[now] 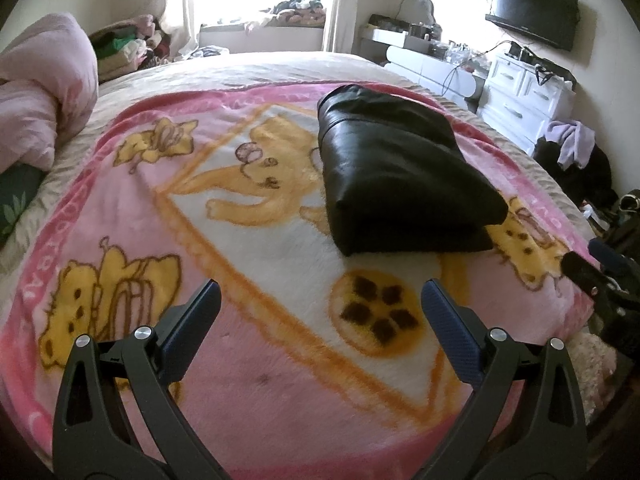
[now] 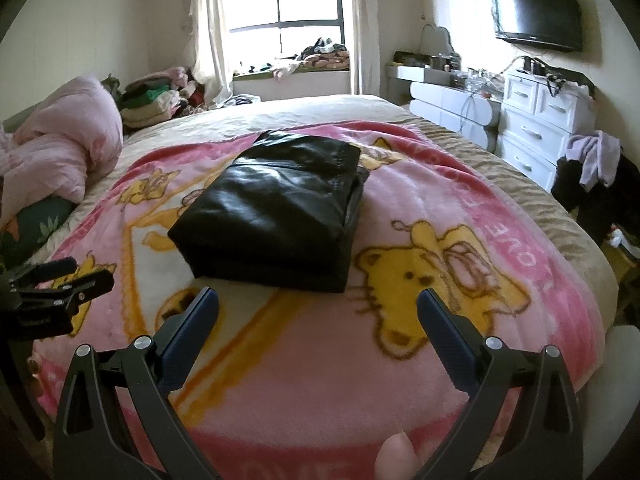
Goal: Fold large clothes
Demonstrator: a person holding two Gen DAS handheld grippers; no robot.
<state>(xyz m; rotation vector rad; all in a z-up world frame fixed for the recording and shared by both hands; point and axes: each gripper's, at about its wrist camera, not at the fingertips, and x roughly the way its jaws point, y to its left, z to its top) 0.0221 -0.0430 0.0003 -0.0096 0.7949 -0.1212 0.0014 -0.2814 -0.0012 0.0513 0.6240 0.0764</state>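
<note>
A black leather garment [image 1: 400,168] lies folded into a thick rectangular bundle on a pink cartoon blanket [image 1: 248,380]. In the right wrist view the garment [image 2: 276,216] sits just ahead of the fingers. My left gripper [image 1: 320,296] is open and empty, above the blanket, short of the bundle and to its left. My right gripper [image 2: 318,300] is open and empty, just in front of the bundle's near edge. The right gripper shows at the left wrist view's right edge [image 1: 600,280]; the left gripper shows at the right wrist view's left edge [image 2: 60,280].
A pink duvet [image 1: 44,100] is bunched at the bed's left. Piled clothes [image 2: 152,100] lie beyond it near the window. White drawers [image 2: 544,120] and a wall TV [image 2: 536,8] stand right of the bed, with clothes [image 2: 596,160] heaped beside them.
</note>
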